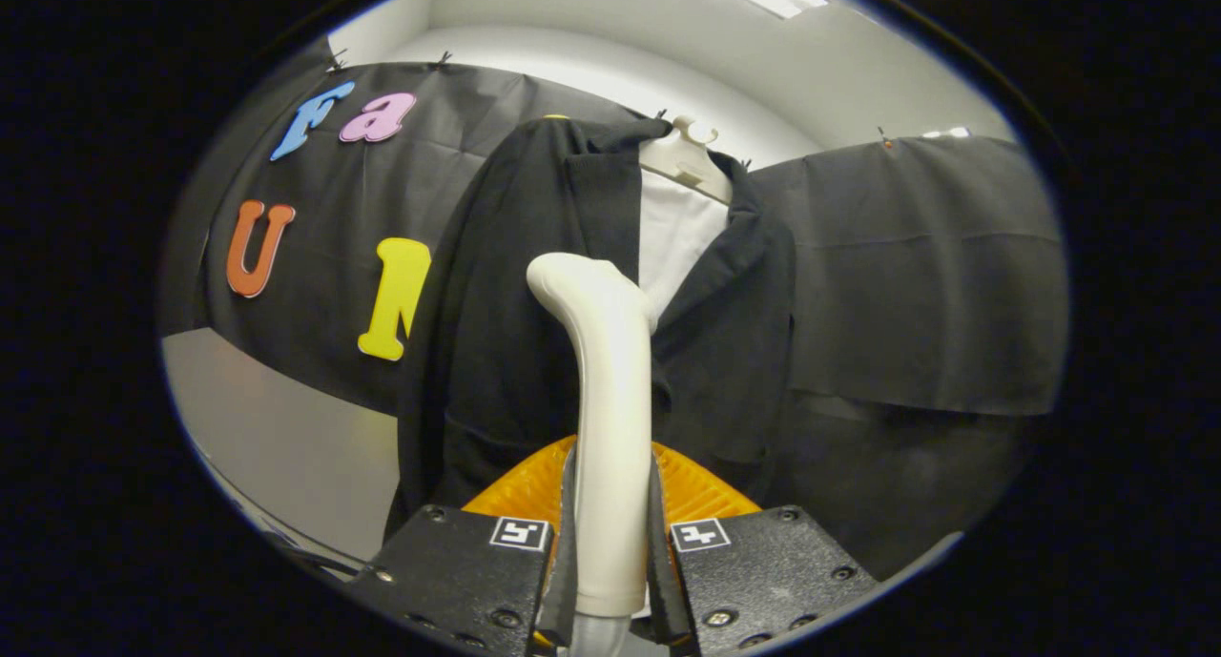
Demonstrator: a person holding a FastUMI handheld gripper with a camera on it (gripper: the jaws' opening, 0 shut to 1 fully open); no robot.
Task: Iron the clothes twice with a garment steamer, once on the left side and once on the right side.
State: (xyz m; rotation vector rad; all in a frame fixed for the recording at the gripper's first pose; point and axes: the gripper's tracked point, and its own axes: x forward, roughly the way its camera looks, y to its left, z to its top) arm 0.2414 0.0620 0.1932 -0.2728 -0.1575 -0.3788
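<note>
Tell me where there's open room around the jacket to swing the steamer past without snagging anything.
The tongs are shut on the steamer handle, its head against the black jacket. Freest patch: the pale wall beside the jacket's sleeve, under the black cloth. Opposite, more draped black cloth hangs close beside the jacket. It's crowded at the middle: lapels, white shirt and hanger.

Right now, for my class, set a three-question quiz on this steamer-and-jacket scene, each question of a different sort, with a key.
1. True or false: the hand-held gripper is shut on the garment steamer.
2. What hangs beyond the steamer? A) a black jacket B) a red towel C) blue jeans
3. Fill in: under the jacket's lapels shows a ____ shirt.

Key: 1 true, both fingers press the steamer's handle. 2 A, the black jacket hangs on a hanger. 3 white; the shirt shows between the lapels.
</note>
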